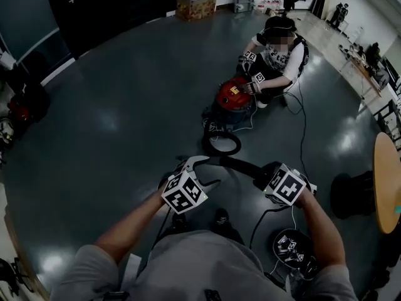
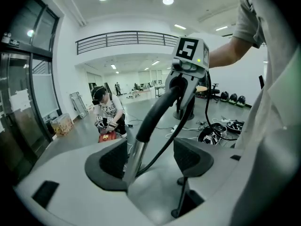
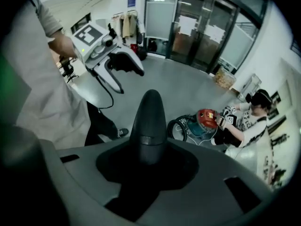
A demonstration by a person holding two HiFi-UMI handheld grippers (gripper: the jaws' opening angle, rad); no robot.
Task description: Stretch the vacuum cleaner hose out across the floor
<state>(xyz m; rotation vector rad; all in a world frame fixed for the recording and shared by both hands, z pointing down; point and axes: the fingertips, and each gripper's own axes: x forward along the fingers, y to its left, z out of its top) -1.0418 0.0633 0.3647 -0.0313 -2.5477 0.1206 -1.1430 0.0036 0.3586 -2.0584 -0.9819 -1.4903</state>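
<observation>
Right gripper (image 3: 149,161) clamps the stiff black handle end (image 3: 150,117) of the vacuum cleaner hose (image 1: 220,153), which lies coiled mid-floor beside the red canister (image 1: 233,96). Left gripper (image 2: 150,159) gapes wide around its chrome tube (image 2: 135,154). The hose looks light and springy, so the rigid end seems the best hold.

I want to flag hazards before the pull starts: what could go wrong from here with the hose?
1. The left gripper has its jaws apart around the metal tube, so only the right gripper, shut on the black handle, holds it; the tube could swing or drop.
2. The hose lies coiled beside the vacuum cleaner, where a seated person has grippers on it; a hard pull might jerk or tip it toward them.
</observation>
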